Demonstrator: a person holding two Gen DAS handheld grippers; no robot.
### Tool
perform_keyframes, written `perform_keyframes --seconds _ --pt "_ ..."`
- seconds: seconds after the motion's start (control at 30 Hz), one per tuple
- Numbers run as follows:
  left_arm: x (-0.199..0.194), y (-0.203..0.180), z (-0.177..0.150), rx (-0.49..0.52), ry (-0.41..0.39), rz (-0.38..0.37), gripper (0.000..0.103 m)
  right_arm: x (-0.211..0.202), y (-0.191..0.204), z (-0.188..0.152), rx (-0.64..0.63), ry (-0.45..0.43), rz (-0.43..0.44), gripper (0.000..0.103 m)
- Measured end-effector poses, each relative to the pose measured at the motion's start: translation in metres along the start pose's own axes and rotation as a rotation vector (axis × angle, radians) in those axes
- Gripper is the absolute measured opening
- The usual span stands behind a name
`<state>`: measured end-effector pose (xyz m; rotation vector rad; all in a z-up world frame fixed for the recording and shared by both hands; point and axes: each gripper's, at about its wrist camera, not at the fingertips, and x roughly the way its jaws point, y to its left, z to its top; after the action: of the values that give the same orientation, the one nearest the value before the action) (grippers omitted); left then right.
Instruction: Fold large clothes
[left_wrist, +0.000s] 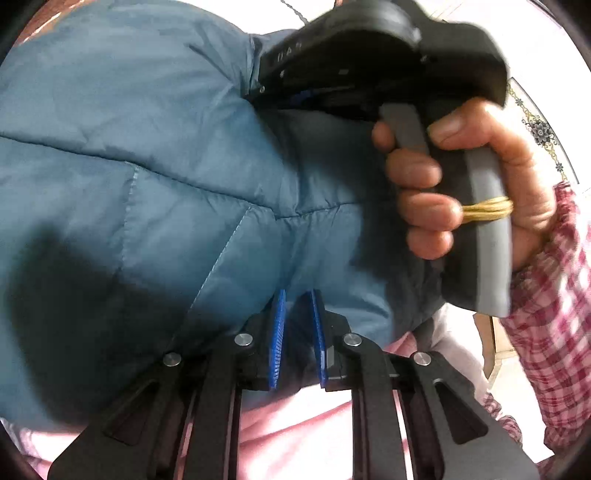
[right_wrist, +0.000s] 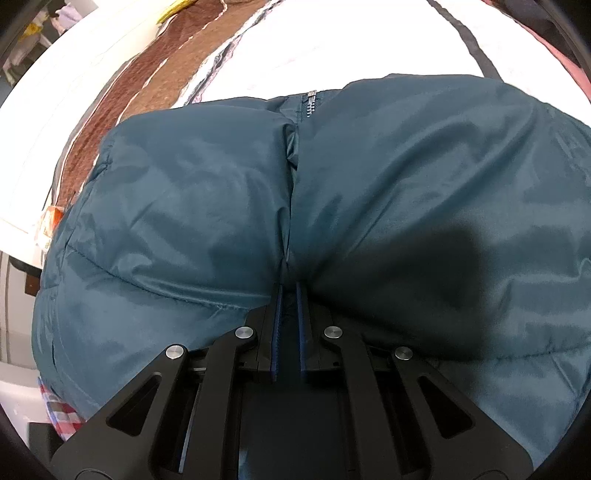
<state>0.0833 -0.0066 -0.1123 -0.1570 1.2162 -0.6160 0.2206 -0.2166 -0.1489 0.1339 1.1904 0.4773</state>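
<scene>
A puffy blue quilted jacket (left_wrist: 147, 166) fills the left wrist view. My left gripper (left_wrist: 298, 295) is shut on a fold of its fabric between the blue pads. The right gripper's black body (left_wrist: 369, 55), held by a hand (left_wrist: 443, 184), sits at the upper right with its jaws buried in the jacket. In the right wrist view the jacket (right_wrist: 406, 184) lies spread with its zipper (right_wrist: 311, 101) running away from me. My right gripper (right_wrist: 290, 288) is shut on the jacket at the zipper seam.
A pale pink sheet (left_wrist: 295, 424) lies under the jacket. A brown blanket (right_wrist: 147, 74) and white bedding (right_wrist: 332, 48) lie beyond it. A red checked sleeve (left_wrist: 546, 314) is at the right.
</scene>
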Motion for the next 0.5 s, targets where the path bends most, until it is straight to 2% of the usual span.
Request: perform_keyframes --seconds 0.07,0.13,0.2,0.27,0.37,0.5 --pt "-0.024 -0.006 -0.003 0.024 -0.043 0.027 0.035 -0.001 0.003 -0.001 -0.006 -0.006 -0.020 0.005" --pt "-0.062 0.000 -0.013 0.012 -0.140 0.037 0.062 0.000 0.008 0.000 -0.014 -0.010 -0.039 0.005" --pt "-0.097 0.013 -0.024 -0.028 -0.239 0.086 0.065 -0.001 0.010 -0.001 -0.012 -0.015 -0.048 0.005" --pt "-0.122 0.029 -0.032 -0.096 -0.289 0.117 0.066 -0.001 0.011 -0.001 -0.007 -0.017 -0.052 0.005" --pt "-0.156 0.067 -0.052 -0.286 -0.377 0.140 0.066 -0.003 0.012 -0.001 -0.003 -0.017 -0.060 0.005" --pt "-0.188 0.115 -0.074 -0.528 -0.518 0.215 0.072 -0.007 0.017 -0.002 -0.013 -0.026 -0.084 0.005"
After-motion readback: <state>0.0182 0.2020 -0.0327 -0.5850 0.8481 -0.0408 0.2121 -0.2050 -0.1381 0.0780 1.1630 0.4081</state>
